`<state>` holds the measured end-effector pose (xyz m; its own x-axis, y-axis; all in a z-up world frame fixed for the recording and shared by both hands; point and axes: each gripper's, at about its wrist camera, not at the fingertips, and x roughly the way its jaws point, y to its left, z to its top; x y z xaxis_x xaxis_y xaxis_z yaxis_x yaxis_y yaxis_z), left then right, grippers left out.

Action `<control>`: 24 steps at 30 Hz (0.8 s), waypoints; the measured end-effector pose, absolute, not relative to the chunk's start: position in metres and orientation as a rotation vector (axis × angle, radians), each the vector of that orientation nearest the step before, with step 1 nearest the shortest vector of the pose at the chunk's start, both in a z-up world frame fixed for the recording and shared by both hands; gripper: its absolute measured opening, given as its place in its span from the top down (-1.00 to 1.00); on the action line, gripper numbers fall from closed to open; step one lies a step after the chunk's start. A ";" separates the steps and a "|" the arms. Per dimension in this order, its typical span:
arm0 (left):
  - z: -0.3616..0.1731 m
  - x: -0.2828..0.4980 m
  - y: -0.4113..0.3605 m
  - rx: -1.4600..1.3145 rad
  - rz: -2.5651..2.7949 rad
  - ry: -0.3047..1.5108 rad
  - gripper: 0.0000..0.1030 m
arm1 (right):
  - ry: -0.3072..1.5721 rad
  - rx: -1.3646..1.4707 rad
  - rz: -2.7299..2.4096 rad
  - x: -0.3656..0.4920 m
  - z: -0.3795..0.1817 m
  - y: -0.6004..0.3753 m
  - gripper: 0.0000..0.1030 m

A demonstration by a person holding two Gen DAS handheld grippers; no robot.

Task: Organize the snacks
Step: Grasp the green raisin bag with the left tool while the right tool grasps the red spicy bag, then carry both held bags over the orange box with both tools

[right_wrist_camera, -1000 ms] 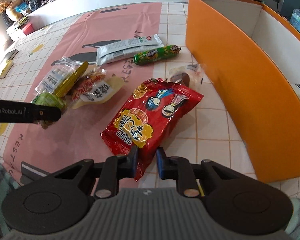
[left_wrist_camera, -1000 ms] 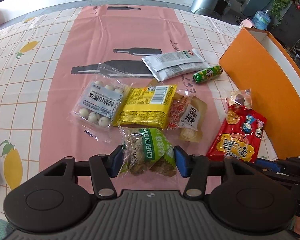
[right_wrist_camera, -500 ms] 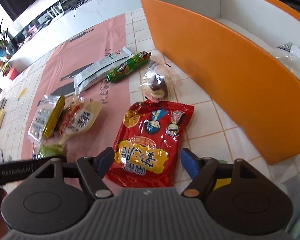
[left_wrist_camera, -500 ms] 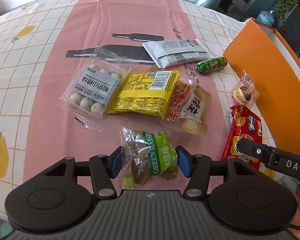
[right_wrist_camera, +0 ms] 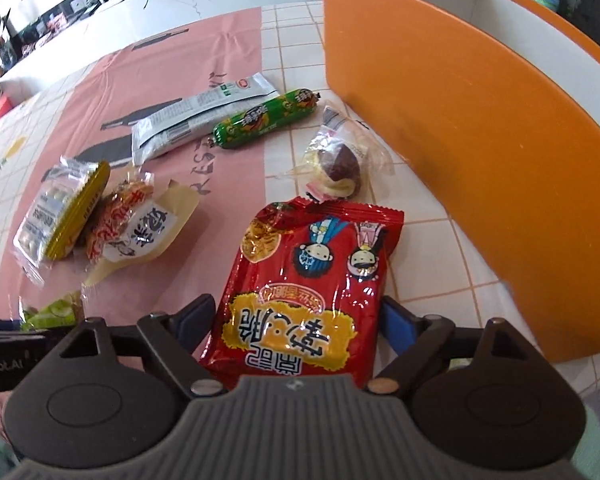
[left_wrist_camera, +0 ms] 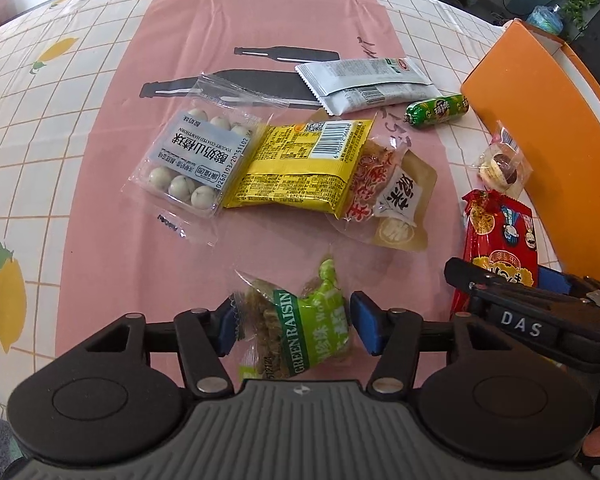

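My left gripper [left_wrist_camera: 294, 326] is open, its blue pads either side of a green raisin packet [left_wrist_camera: 300, 328] on the pink cloth. My right gripper [right_wrist_camera: 296, 320] is open around the near end of a red snack bag [right_wrist_camera: 312, 288], which lies on the table; that bag also shows in the left wrist view [left_wrist_camera: 500, 236]. The orange box [right_wrist_camera: 480, 128] stands to the right, its wall upright, and shows in the left wrist view too [left_wrist_camera: 540, 120].
On the cloth lie a yogurt-ball tray [left_wrist_camera: 196, 160], a yellow packet [left_wrist_camera: 300, 168], a beige pouch [left_wrist_camera: 392, 200], a silver packet [left_wrist_camera: 364, 84], a green sausage [right_wrist_camera: 264, 118] and a wrapped cake [right_wrist_camera: 336, 168] next to the box.
The right gripper, shut on the red bag's edge a second ago, has opened wide and now straddles the bag. The left gripper stays open around the raisin packet, drawn back slightly.
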<state>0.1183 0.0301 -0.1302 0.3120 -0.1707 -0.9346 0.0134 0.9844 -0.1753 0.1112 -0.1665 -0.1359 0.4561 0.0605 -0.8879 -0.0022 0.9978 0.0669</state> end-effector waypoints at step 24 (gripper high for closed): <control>-0.061 0.098 0.011 -0.122 -0.166 1.114 -0.14 | 1.033 0.056 0.207 0.075 -0.063 -0.190 -0.28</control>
<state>0.0977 0.0108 -0.0608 0.4308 -0.1935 -0.8815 0.0717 0.9810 -0.1804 0.0750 -0.1903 -0.0629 0.4945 0.1966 -0.8467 -0.1441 0.9791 0.1432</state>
